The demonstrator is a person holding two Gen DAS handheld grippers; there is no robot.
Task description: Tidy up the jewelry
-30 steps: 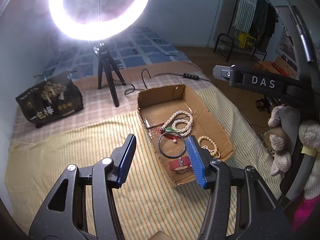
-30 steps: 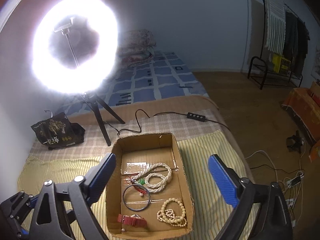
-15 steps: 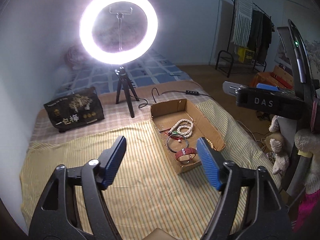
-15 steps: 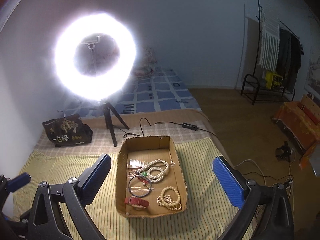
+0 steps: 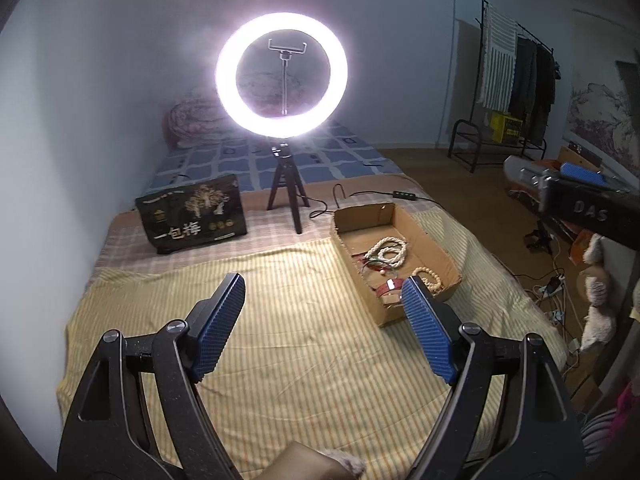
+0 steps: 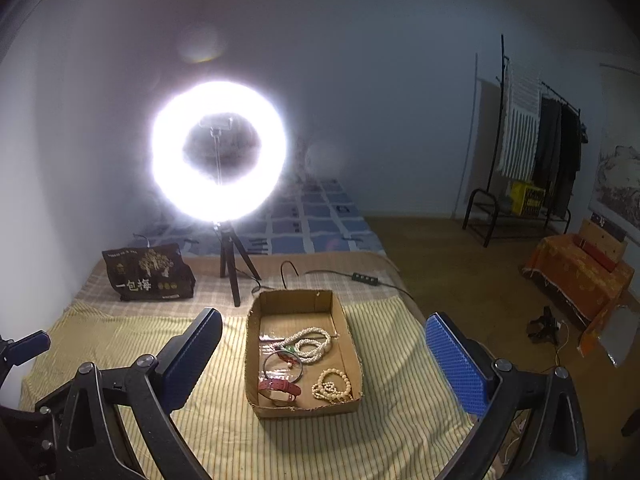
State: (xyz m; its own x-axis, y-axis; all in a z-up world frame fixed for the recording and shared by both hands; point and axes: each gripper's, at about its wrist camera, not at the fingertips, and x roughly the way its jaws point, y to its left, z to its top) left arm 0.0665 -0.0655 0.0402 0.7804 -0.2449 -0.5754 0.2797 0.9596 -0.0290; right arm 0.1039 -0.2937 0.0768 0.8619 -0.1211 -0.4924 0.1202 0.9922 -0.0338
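A bed under a yellow striped cover [image 6: 224, 432] is filling both views, and more of it is showing than a second ago, both cameras having drawn back and up from the box. The ring light [image 5: 281, 75] on its tripod is now sitting whole in frame, where before its top was cut off. The cardboard box [image 6: 250, 360] is lying on the cover, looking smaller than earlier. Inside it are lying a long white bead strand [image 6: 310, 346], a dark bangle [image 6: 282, 366], a red watch strap [image 6: 280, 387] and a cream bead bracelet [image 6: 332, 386]. The right wrist view is showing all four; the left wrist view is hiding the strap partly behind a blue pad.

The left gripper [image 5: 320, 308] has just been opening, nothing between its pads. The right gripper [image 6: 322, 354] is standing wide apart, empty.
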